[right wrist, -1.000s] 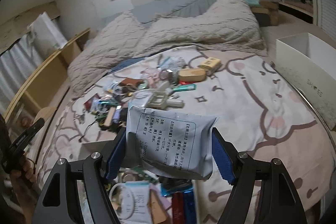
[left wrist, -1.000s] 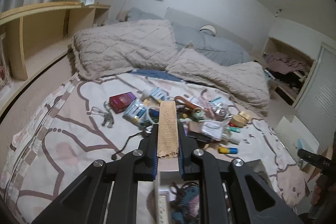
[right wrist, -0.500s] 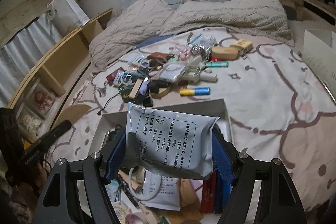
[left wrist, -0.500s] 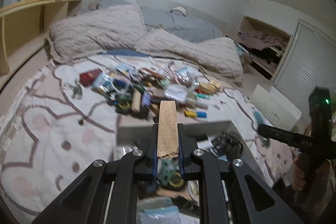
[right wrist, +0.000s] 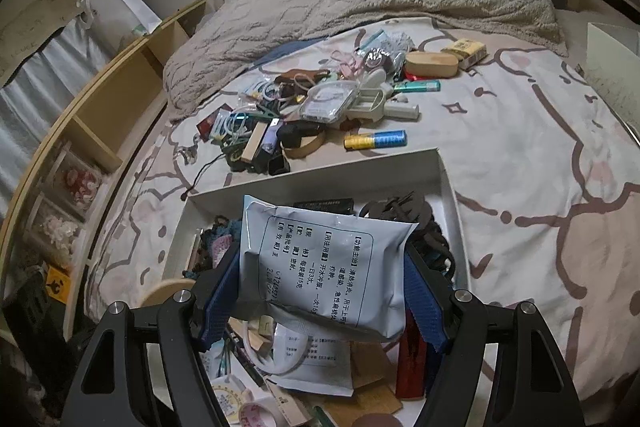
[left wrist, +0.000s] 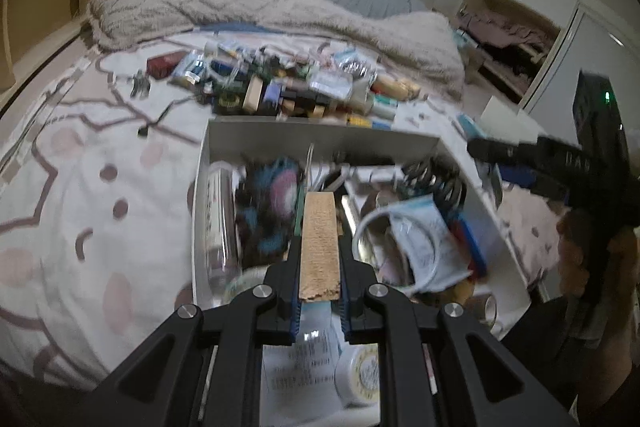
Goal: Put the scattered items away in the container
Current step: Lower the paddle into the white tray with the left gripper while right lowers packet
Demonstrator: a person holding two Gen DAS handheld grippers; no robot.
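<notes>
Left tongs (left wrist: 320,247): clamped on wooden strip (left wrist: 319,243)
Right tongs (right wrist: 322,287): clamped on sachet (right wrist: 320,267)
Change: both brought from pile (right wrist: 312,103) over box (right wrist: 448,187)
Meaning: ready to drop

Bed (right wrist: 540,163) — box (right wrist: 447,187), clutter (right wrist: 320,99)

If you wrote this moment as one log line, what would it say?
left gripper: shut on wooden strip | right gripper: shut on grey pouch | both over white box | pile remains on bed
</notes>
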